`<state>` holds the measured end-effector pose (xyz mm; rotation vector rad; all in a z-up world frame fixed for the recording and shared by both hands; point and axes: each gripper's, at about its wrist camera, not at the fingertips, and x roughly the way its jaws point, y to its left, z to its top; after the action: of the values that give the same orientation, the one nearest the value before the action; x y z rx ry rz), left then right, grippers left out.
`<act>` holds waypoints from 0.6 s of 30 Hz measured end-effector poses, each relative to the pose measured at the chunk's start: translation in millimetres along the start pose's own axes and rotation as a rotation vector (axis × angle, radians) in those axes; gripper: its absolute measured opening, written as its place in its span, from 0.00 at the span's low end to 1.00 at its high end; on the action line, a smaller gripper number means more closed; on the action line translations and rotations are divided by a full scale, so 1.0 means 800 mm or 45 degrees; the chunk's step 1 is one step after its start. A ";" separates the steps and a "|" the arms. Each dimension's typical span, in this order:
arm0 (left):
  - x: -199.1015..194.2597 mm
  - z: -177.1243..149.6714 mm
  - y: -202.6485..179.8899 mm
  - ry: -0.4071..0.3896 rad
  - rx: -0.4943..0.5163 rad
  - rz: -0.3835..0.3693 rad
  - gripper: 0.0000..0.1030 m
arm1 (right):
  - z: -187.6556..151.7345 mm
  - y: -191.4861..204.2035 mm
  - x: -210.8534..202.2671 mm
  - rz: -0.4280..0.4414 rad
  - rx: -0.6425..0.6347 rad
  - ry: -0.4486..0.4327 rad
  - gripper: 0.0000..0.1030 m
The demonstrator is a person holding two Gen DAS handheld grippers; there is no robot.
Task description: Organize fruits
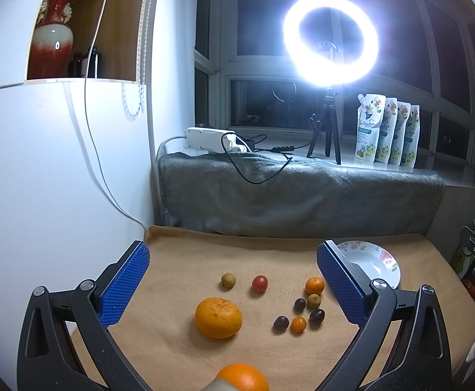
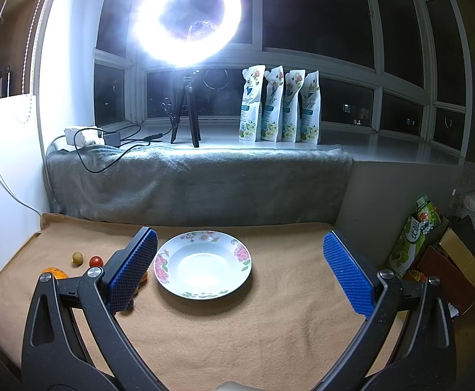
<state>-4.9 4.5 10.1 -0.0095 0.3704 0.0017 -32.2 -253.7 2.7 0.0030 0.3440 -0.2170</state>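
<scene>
The left gripper (image 1: 232,280) hangs with its jaws wide apart and nothing between them, above a big orange (image 1: 218,317) on the tan cloth (image 1: 179,260). Beyond it lie a tomato (image 1: 259,283), a longan (image 1: 228,280) and a cluster of grapes (image 1: 299,305) and small oranges (image 1: 314,285). The right gripper (image 2: 240,268), also spread and empty, frames the floral plate (image 2: 202,264), which holds no fruit.

The blanket (image 1: 179,293) is tan. The plate (image 2: 172,262) is white with pink and green flowers on its rim. The big mandarin (image 1: 218,317) is orange, the cherry tomato (image 1: 259,283) red, the grapes (image 1: 281,323) dark purple, and the finger pads (image 1: 125,288) blue and dimpled.
</scene>
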 end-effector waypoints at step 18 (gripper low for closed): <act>0.000 -0.002 0.002 0.003 0.001 -0.007 0.99 | -0.001 0.008 0.001 0.010 -0.013 0.007 1.00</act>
<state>-5.2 5.8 8.9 -0.0100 0.3731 -0.0037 -30.1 -247.9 1.4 -0.0051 0.3506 -0.2078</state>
